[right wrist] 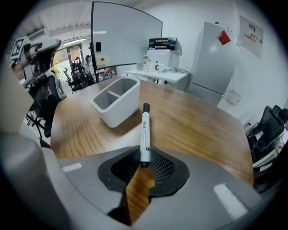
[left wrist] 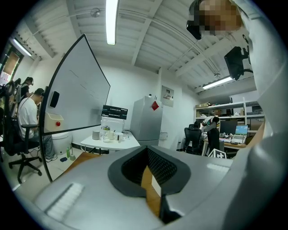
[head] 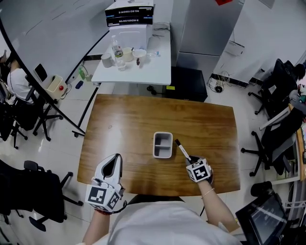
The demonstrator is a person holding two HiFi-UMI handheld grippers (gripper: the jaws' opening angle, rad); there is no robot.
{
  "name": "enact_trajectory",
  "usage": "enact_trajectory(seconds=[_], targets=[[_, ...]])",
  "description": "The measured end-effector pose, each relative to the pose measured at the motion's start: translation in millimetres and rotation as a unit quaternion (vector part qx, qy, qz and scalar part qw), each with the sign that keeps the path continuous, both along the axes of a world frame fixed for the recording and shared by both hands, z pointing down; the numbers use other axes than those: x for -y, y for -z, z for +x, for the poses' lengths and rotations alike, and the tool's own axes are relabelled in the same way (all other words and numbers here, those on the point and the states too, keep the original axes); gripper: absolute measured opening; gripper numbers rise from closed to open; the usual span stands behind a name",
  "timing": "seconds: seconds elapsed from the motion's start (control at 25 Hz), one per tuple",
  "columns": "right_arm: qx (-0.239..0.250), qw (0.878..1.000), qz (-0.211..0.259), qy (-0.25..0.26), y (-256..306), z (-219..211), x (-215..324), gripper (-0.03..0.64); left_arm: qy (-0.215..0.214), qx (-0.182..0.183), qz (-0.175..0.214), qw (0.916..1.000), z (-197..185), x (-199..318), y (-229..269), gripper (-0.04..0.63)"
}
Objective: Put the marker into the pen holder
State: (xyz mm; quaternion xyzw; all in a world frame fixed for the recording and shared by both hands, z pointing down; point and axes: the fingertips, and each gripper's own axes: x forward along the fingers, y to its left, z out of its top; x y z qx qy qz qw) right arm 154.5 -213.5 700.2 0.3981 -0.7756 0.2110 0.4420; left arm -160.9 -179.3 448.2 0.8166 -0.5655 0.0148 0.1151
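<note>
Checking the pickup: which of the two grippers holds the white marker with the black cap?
The right gripper: its jaws grip the end of the white marker with the black cap. The left gripper is shut on nothing.

A brown wooden table [head: 134,124] stands on a light tiled floor [head: 62,129]. Behind it, a white side table [head: 153,72] carries a clear bottle [head: 118,53], a cup [head: 106,60] and a bowl [head: 139,53]. Dark stacked boxes [head: 129,14] are at its far end. Black office chairs [head: 28,196] stand on both sides, and a whiteboard [head: 48,33] stands at the left.
</note>
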Motion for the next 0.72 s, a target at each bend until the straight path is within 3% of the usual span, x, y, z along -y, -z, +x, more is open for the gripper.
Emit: enact_trajectory(seconds=[0.12, 0.24, 0.44, 0.72], targets=[[0.031, 0.998, 0.049, 0.014, 50.4, -7.9, 3.2, 0.061, 0.0, -0.002, 0.003, 1.0, -0.8, -0.9, 3.2, 0.002], [0.032, 0.994, 0.066, 0.081, 91.5, -27.3, -0.3, 0.061, 0.004, -0.006, 0.006, 1.0, -3.3, -3.7, 3.2, 0.002], [-0.037, 0.984, 0.012, 0.176, 99.9, -57.3, -0.2, 0.061, 0.01, -0.011, 0.009, 0.9998, -7.8, -7.3, 5.0, 0.002], [-0.116, 0.968, -0.052, 0.216, 61.2, -83.6, 13.9, 0.061, 0.026, -0.013, 0.011, 0.9995, -23.7, -16.7, 4.8, 0.002]])
